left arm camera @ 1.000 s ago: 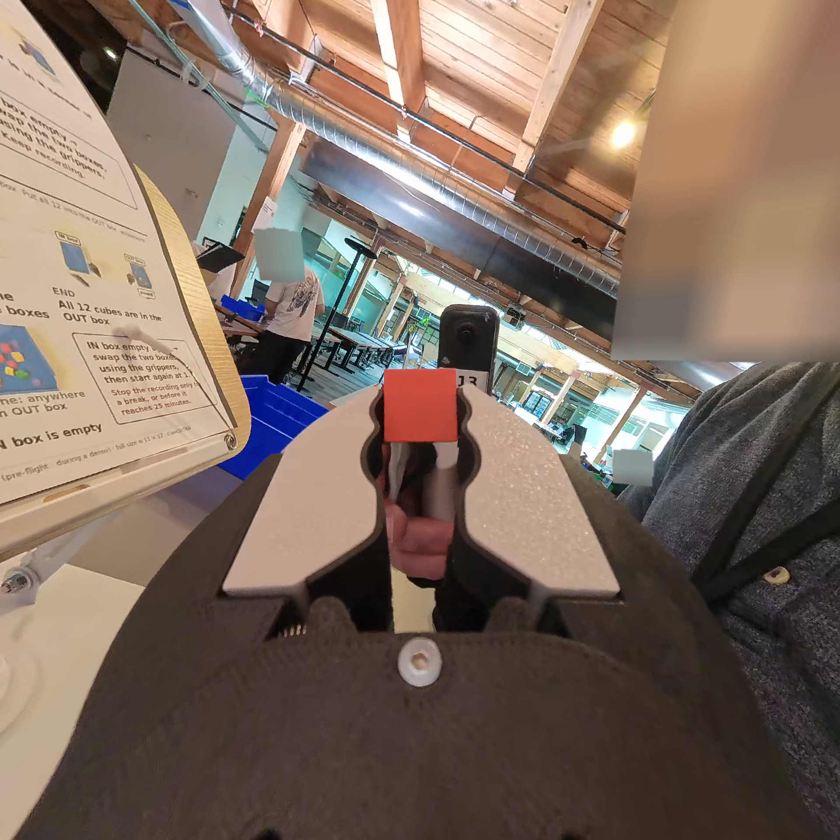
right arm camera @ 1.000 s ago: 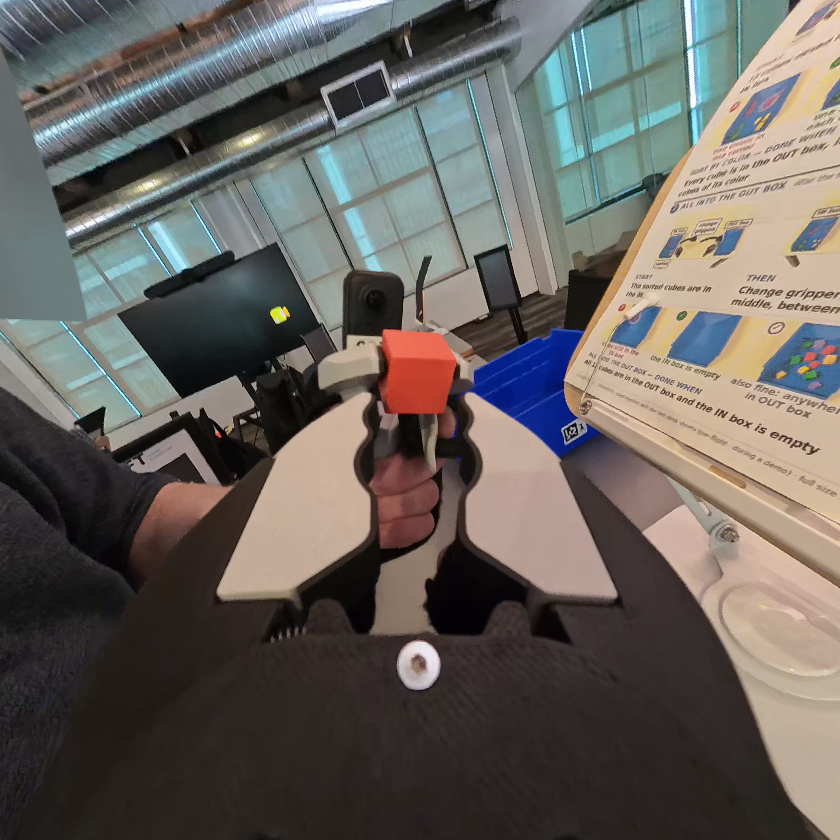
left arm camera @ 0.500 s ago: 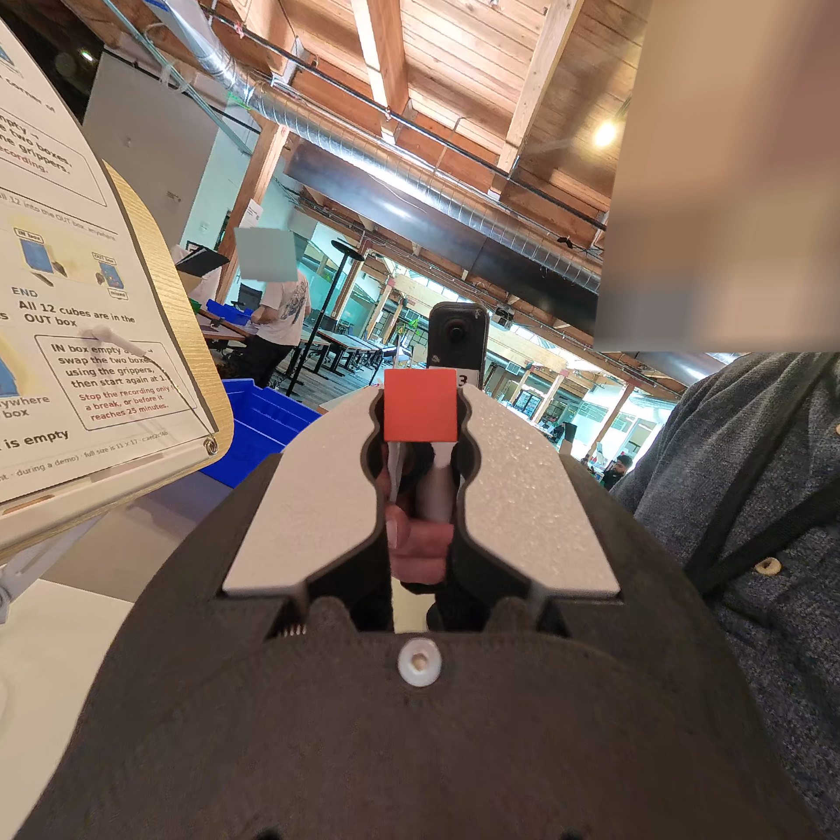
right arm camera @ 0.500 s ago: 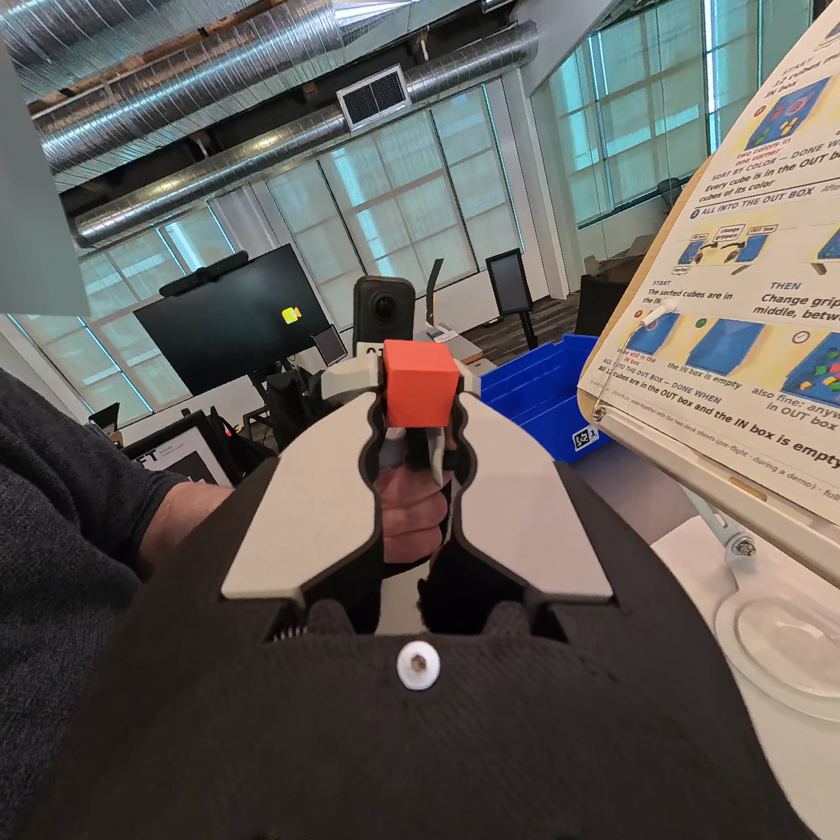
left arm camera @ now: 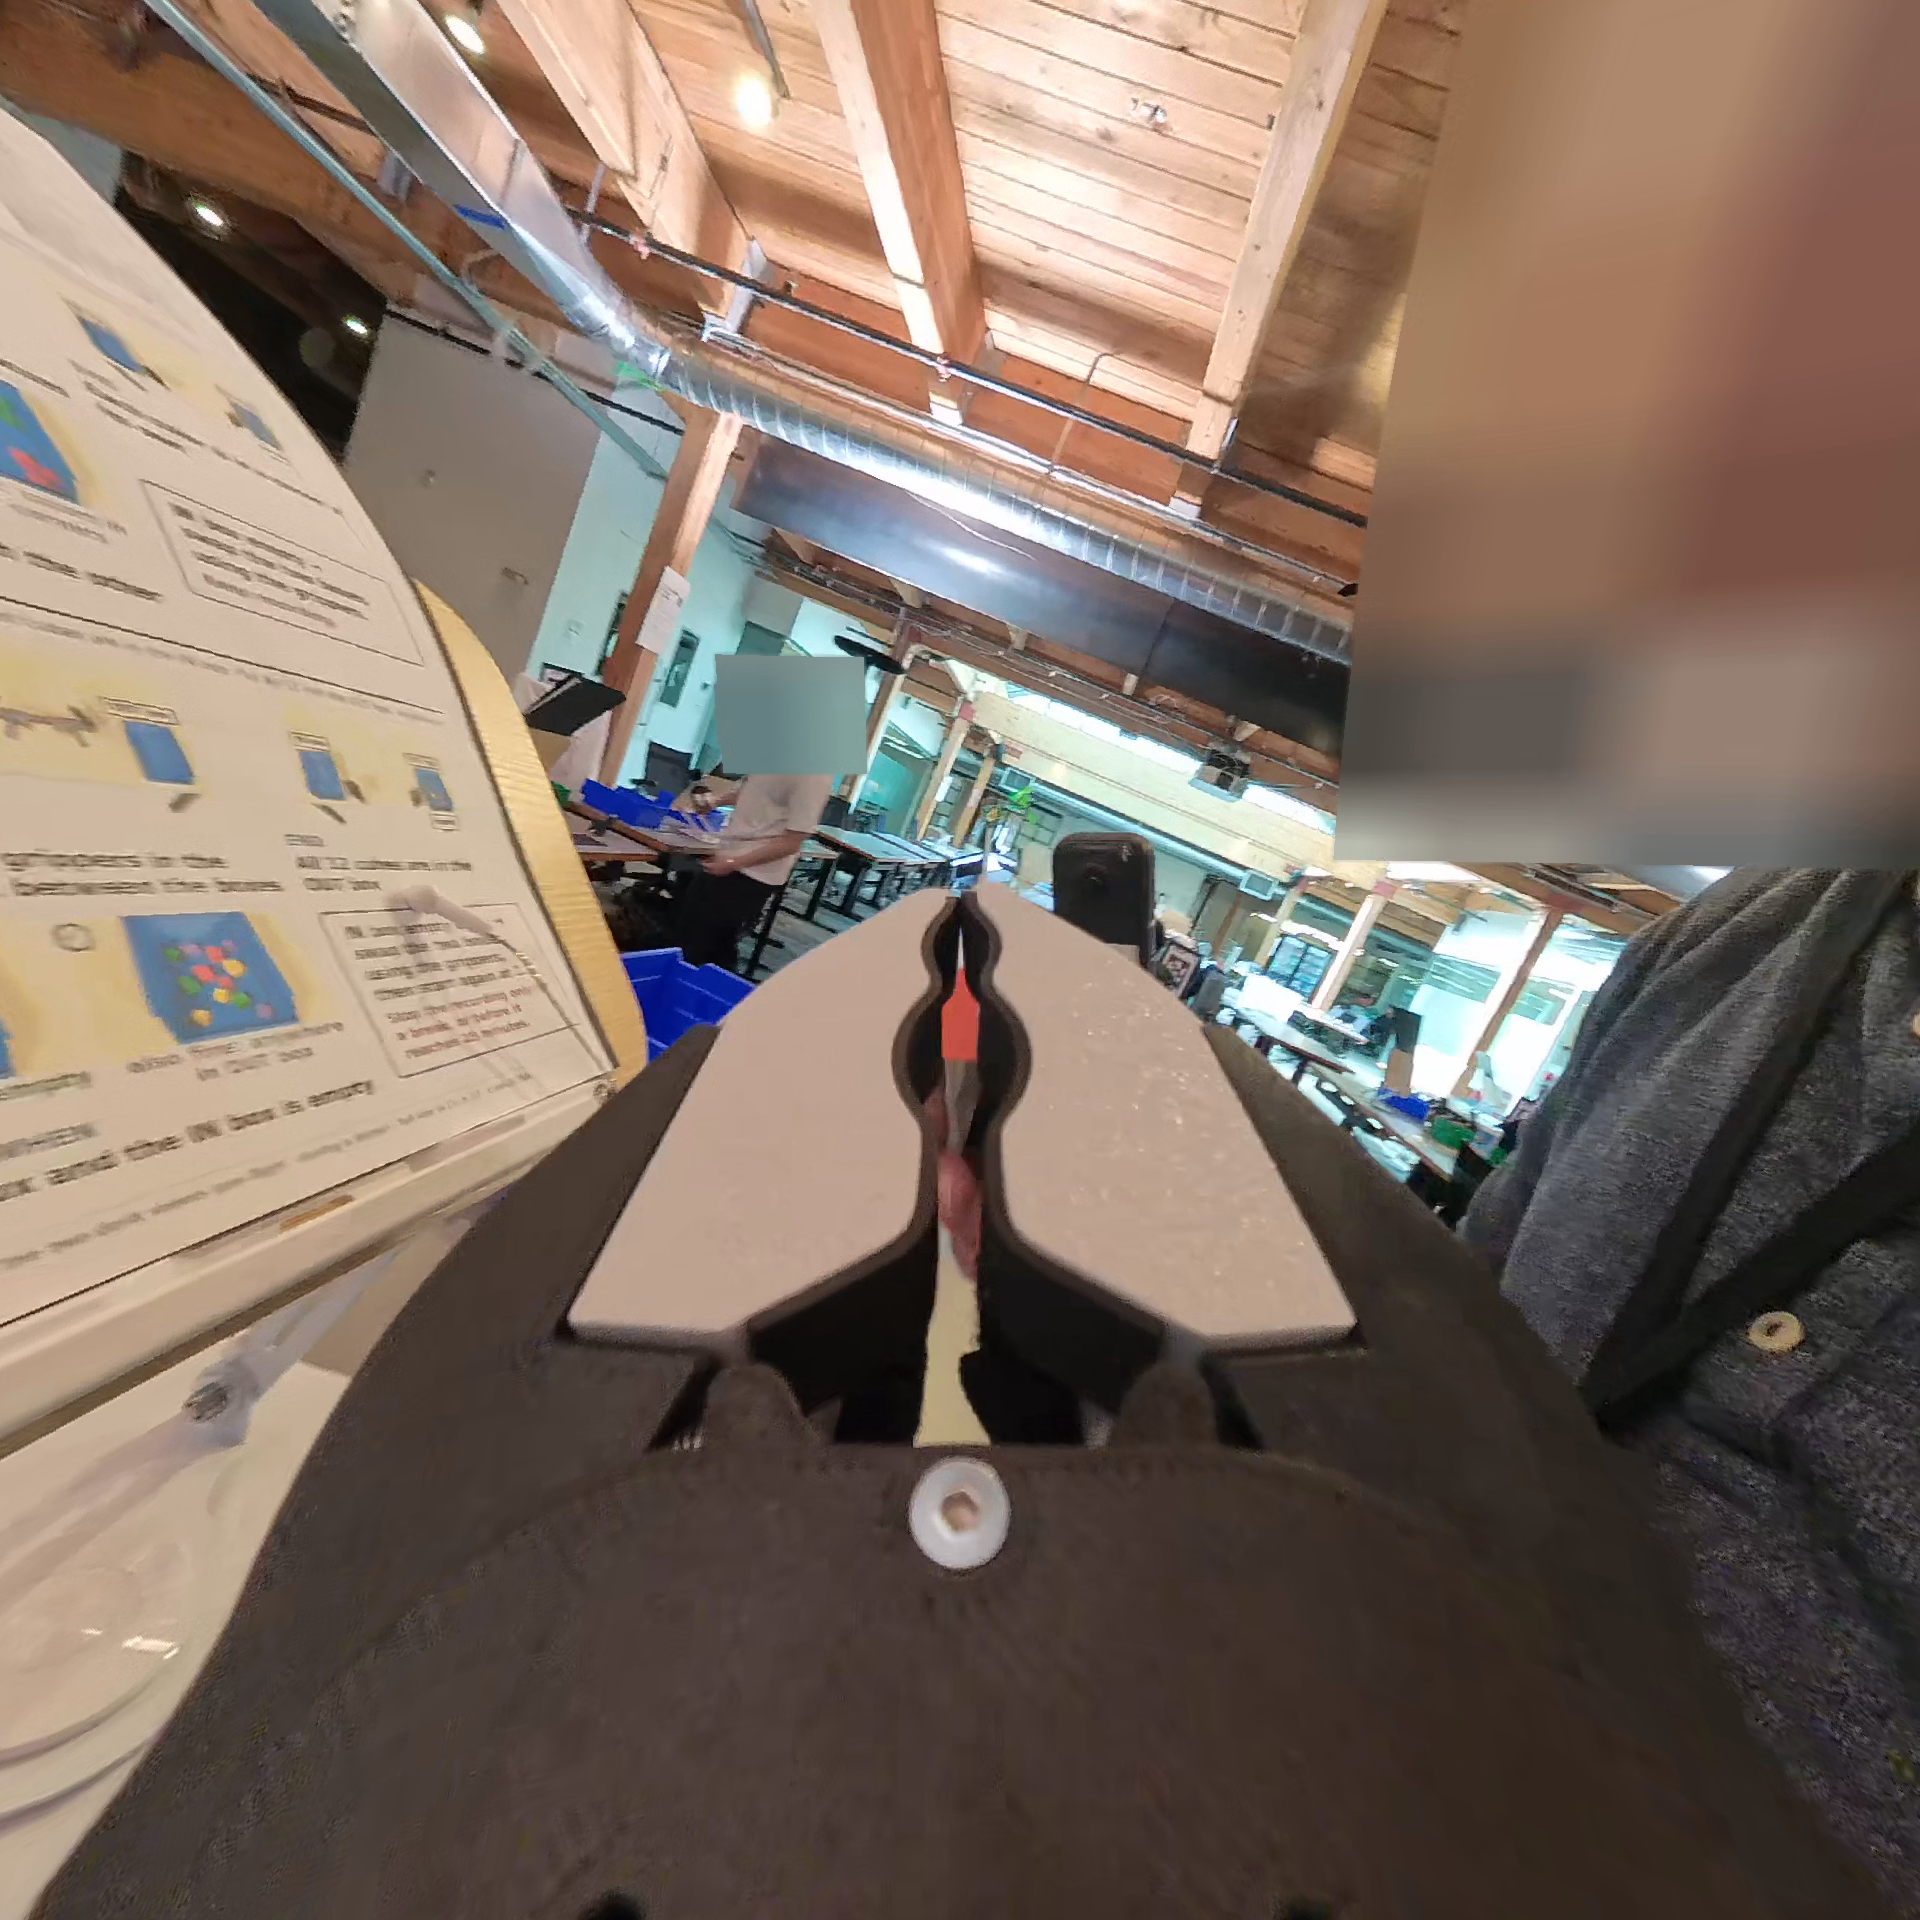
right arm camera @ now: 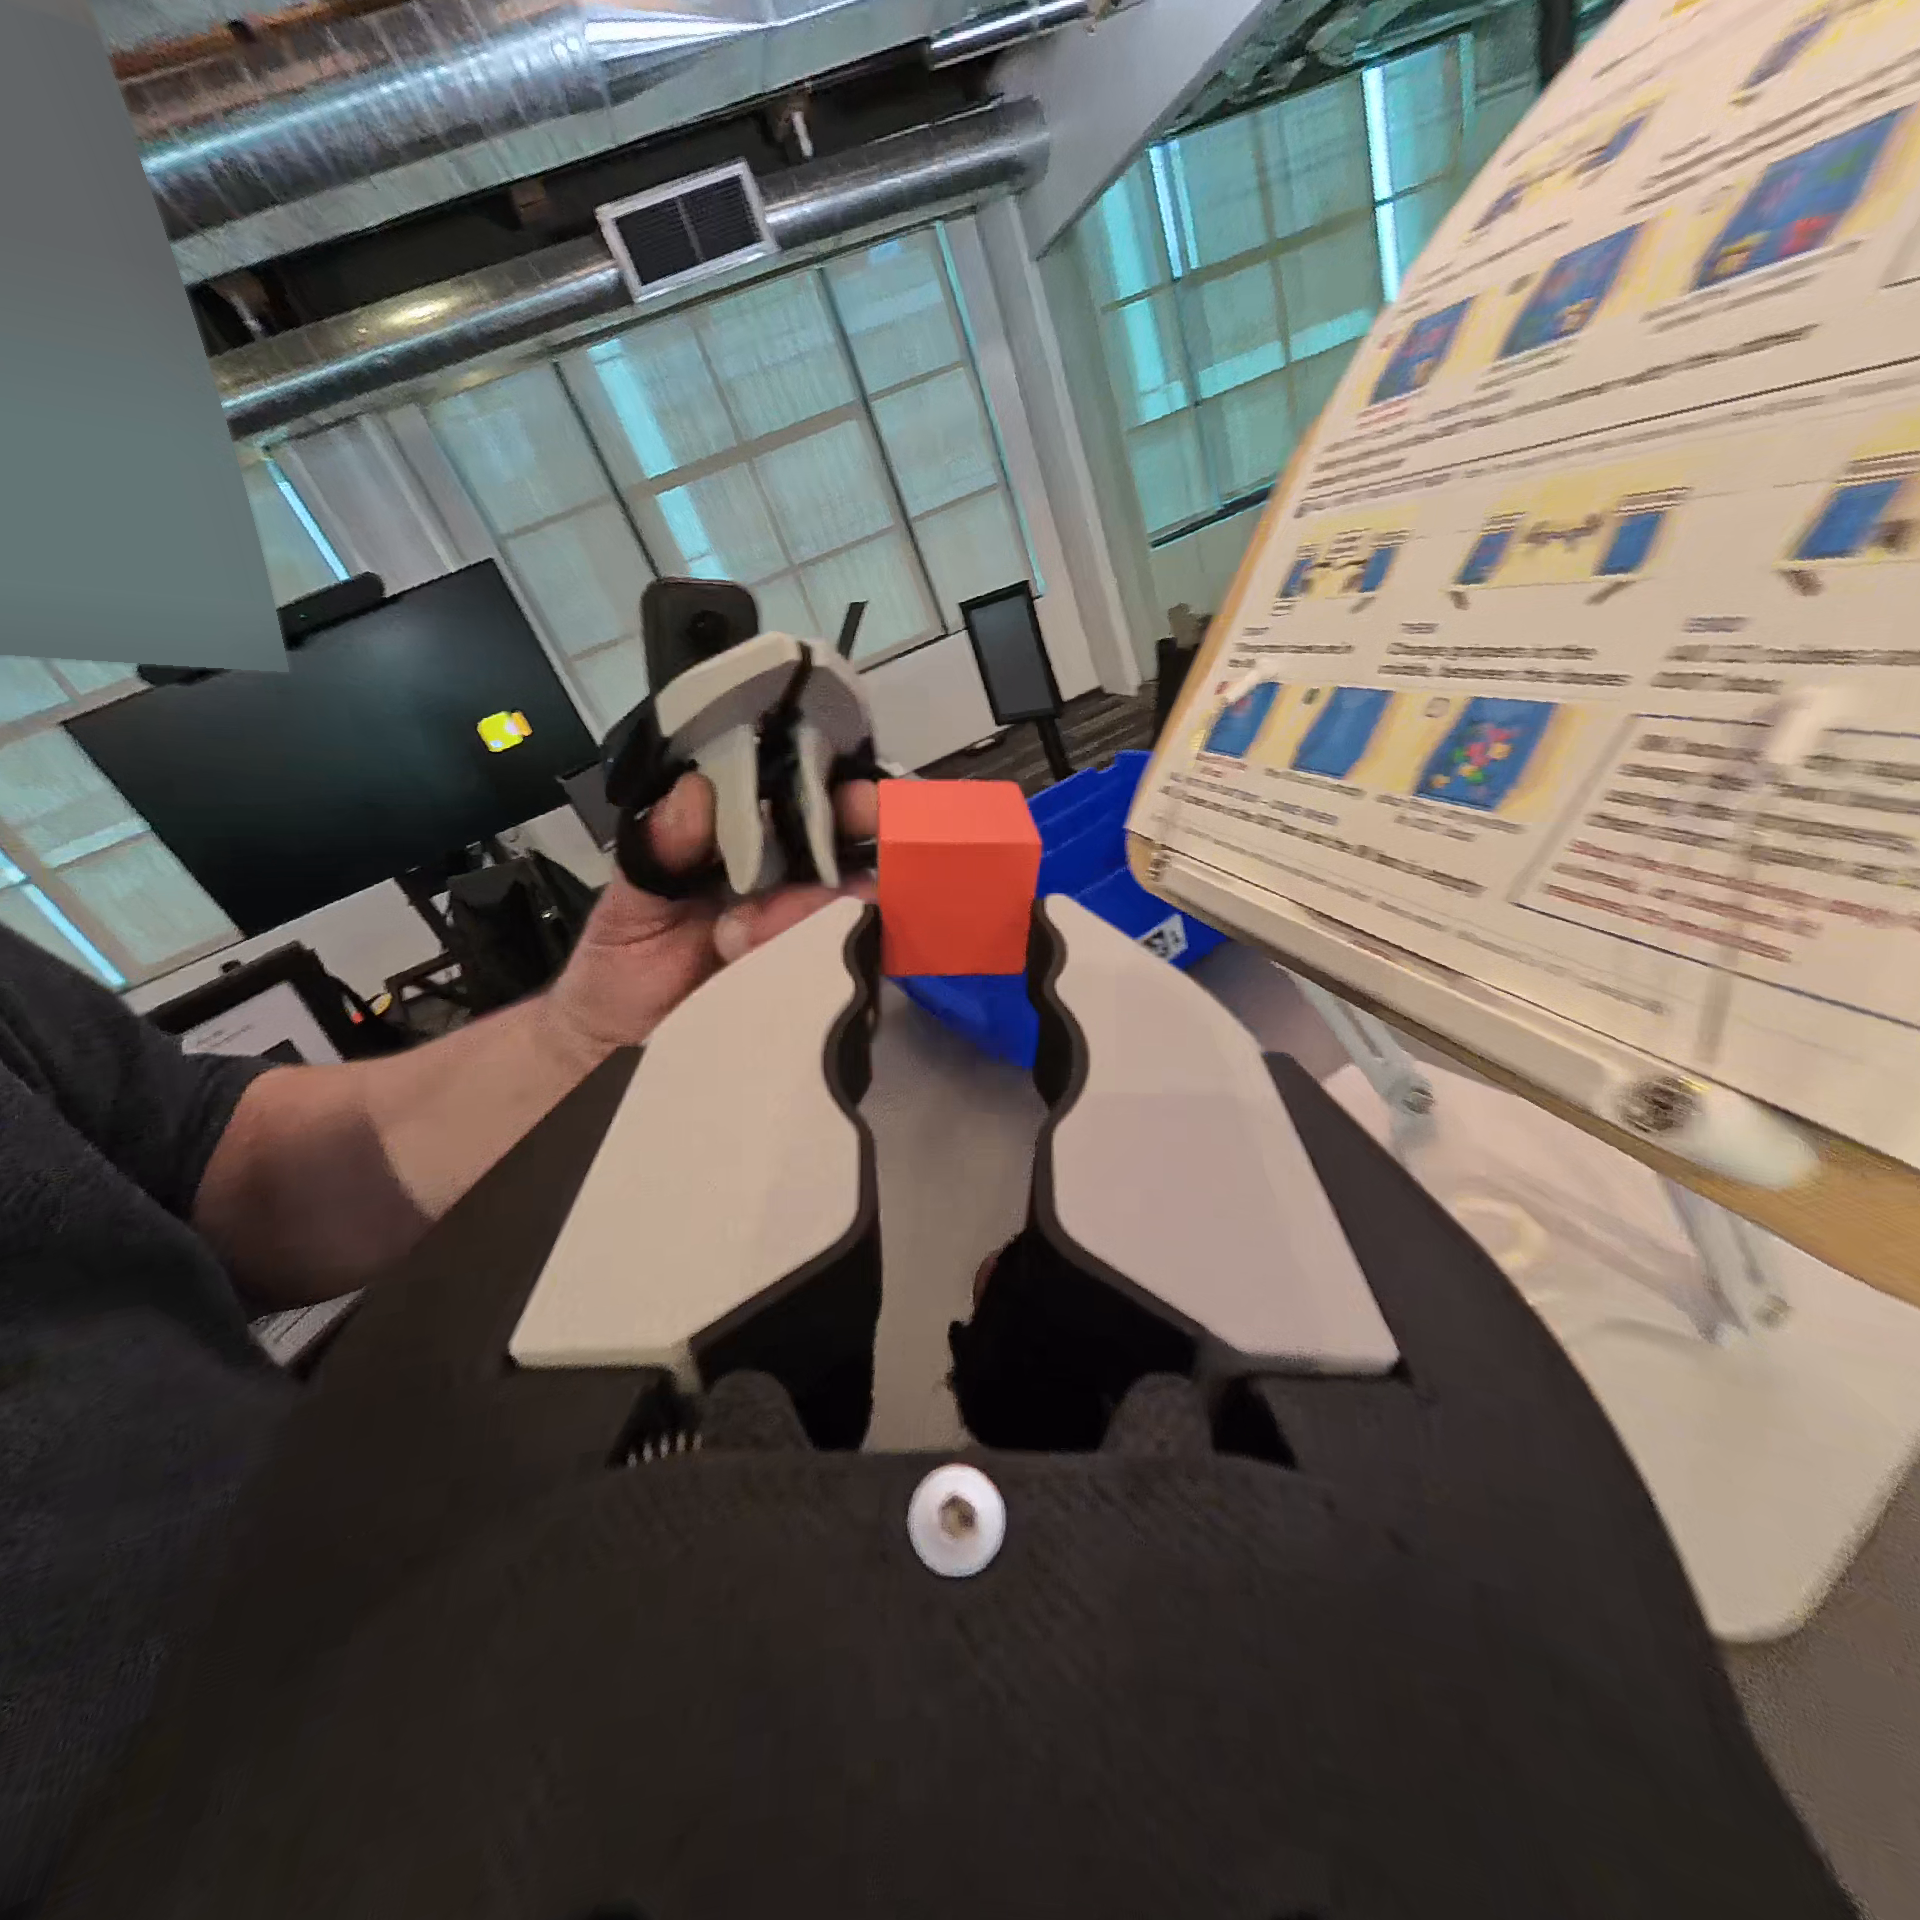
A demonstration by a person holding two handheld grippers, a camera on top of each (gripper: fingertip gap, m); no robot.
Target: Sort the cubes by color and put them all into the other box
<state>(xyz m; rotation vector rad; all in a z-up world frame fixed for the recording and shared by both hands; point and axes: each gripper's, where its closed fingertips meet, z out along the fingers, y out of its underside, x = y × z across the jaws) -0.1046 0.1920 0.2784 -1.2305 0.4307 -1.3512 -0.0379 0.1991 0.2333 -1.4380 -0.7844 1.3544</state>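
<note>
In the right wrist view, my right gripper (right arm camera: 956,914) is shut on an orange-red cube (right arm camera: 956,873); both pads press on its sides and hold it up in the air. My left gripper (right arm camera: 787,878) shows just left of the cube in a person's hand, its fingers together with nothing between them. In the left wrist view, my left gripper (left arm camera: 961,902) is shut, fingertips touching. Only a thin strip of the cube (left arm camera: 961,1023) shows through the slit behind them. A blue box (right arm camera: 1081,831) stands beyond the cube.
A tilted instruction board (right arm camera: 1558,623) stands close on the right, and on the left in the left wrist view (left arm camera: 229,831). The blue box also shows there (left arm camera: 686,987). A white table (right arm camera: 1558,1403) lies below. The person's grey-sleeved body (left arm camera: 1714,1247) is near.
The left gripper let go of the red cube and shut on air. The right gripper tightened on the cube and keeps it. The two grippers moved apart.
</note>
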